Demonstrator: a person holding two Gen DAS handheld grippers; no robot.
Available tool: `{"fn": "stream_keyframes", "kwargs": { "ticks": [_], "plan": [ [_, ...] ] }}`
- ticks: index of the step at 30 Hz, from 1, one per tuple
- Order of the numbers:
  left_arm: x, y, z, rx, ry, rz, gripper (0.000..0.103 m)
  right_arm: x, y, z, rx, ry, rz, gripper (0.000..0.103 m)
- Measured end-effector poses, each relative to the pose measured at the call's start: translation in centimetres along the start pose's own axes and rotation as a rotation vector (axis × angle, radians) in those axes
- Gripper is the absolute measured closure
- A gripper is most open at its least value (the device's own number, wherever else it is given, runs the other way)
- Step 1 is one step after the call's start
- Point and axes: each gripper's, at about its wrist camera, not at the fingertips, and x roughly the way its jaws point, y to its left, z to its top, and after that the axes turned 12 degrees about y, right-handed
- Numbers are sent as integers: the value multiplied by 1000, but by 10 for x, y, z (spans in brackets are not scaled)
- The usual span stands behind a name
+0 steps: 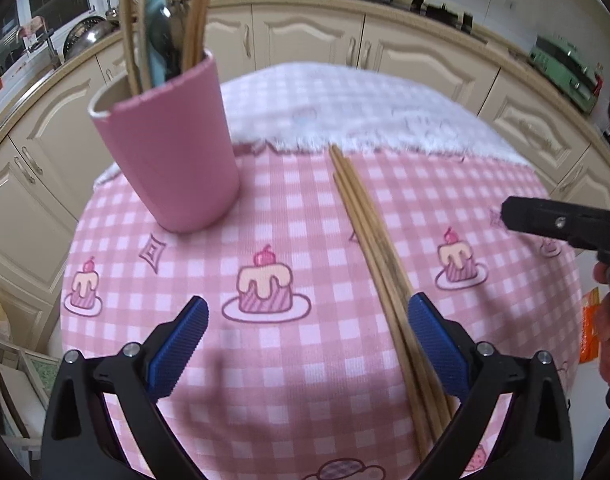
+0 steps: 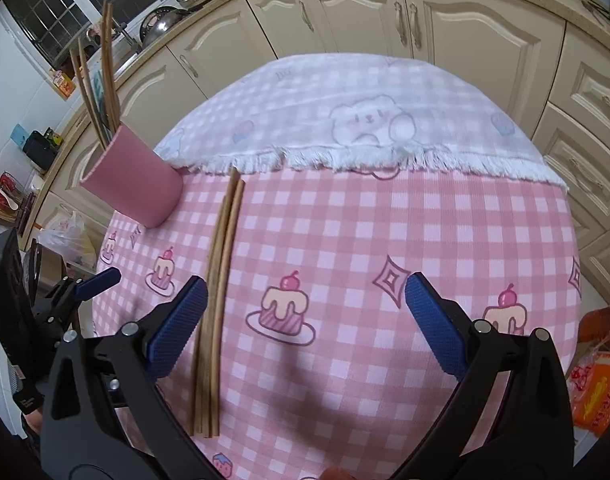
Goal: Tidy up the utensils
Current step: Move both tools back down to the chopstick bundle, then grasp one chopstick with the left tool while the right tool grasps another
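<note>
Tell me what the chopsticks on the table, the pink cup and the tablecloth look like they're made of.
Chopsticks: likely bamboo or wood, matte tan with darker grain streaks.
Pink cup: probably matte plastic or silicone; the rim shows a thick pale wall, smooth and without shine.
Tablecloth: woven fabric, ribbed pink check print; the paler cloth overlapping it has a white fringe.

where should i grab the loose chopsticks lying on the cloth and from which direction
Grip the chopsticks as one bundle across their width, near the middle of their length, coming straight down from above. They lie flat and side by side on the tablecloth, so open jaws can straddle all of them. The right gripper is open and nearly over them; the pink cup stands clear to the left.
</note>
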Motion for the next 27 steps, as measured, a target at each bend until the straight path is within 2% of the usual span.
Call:
{"fn": "stream_keyframes", "kwargs": {
  "ticks": [7, 13, 20, 24, 27],
  "plan": [
    [24, -4, 0, -1, 81, 4, 5, 10, -7, -4, 10, 27, -3, 6],
    [28, -4, 3, -7, 77, 2, 5, 14, -12, -4, 9, 38, -11, 6],
    [30, -7, 14, 25, 54, 61, 5, 23, 2, -3, -43, 67, -71, 6],
    [31, 0, 13, 22, 50, 39, 5, 34, 15, -3, -87, 97, -129, 6],
    [32, 2, 11, 30, 38, 32, 5, 40, 22, -3, -100, 113, -139, 6]
  ]
}}
